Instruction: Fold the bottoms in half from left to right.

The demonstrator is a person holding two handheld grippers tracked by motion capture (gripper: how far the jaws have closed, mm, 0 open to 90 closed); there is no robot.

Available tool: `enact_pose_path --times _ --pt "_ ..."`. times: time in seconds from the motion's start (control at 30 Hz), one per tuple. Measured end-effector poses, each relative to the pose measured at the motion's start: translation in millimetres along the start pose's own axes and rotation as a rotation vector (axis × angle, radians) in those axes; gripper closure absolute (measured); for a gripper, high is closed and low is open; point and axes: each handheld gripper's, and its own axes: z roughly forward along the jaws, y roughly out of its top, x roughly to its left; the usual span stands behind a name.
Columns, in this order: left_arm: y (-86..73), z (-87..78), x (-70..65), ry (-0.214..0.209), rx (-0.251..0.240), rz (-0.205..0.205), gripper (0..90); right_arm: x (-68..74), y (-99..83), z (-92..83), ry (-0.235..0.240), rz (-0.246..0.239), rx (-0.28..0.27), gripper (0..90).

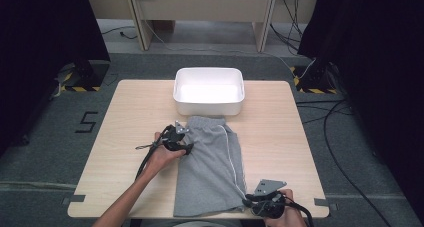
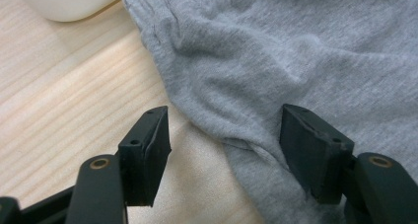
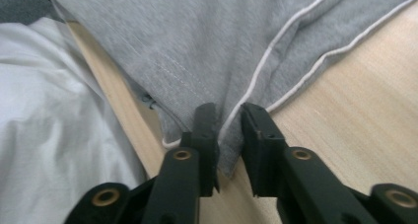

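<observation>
Grey shorts (image 1: 210,162) with white piping lie folded lengthwise on the wooden table (image 1: 135,117), waistband toward the far side. My left gripper (image 1: 189,148) sits at the shorts' left edge near the waistband. Its jaws stand wide apart in the left gripper view (image 2: 224,130), with a rumpled fold of the grey fabric (image 2: 276,51) lying between them, not pinched. My right gripper (image 1: 248,201) is at the near right corner of the shorts by the table's front edge. In the right gripper view (image 3: 227,120) its jaws are shut on the hem corner of the shorts (image 3: 197,41).
A white rectangular bin (image 1: 208,91) stands just beyond the waistband at the table's far middle, its corner close to the left gripper (image 2: 64,2). The person's white garment (image 3: 54,135) hangs past the table's front edge. Bare wood lies left and right of the shorts.
</observation>
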Motion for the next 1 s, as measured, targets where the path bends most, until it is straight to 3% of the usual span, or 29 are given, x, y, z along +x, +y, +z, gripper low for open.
enact_pose_path --times 0.13,0.33,0.4,0.53,0.6,0.7,0.87,1.0 --pt "-0.9 0.1 2.1 -0.013 0.000 -0.012 35.1 -3.2 0.9 -6.2 0.000 0.028 -0.035 83.6" --pt "-0.9 0.2 1.1 -0.006 -0.003 -0.007 35.0 3.4 9.5 -40.6 0.055 0.043 -0.132 84.3" --pt "-1.3 0.2 1.4 -0.008 -0.004 -0.012 34.9 6.7 8.6 -37.6 0.066 0.040 -0.118 84.1" --pt "-1.7 0.2 2.4 -0.014 -0.006 -0.016 34.4 3.6 -3.3 -12.7 0.065 0.067 -0.036 82.9" --pt "-2.5 -1.5 2.5 -0.020 -0.009 -0.018 33.8 -2.1 -7.0 -7.5 0.069 0.089 -0.020 78.2" --pt "-4.2 -10.9 3.2 -0.076 -0.053 -0.075 30.3 -7.7 -4.8 -12.6 0.064 0.109 -0.023 64.6" --pt "-15.6 -38.2 -4.6 -0.111 -0.093 -0.078 27.5 -23.0 12.9 -27.6 0.051 0.122 -0.127 53.2" --pt "-31.5 -51.6 -14.9 -0.155 -0.089 -0.078 25.8 -44.2 32.1 -21.0 -0.011 0.137 -0.172 52.3"
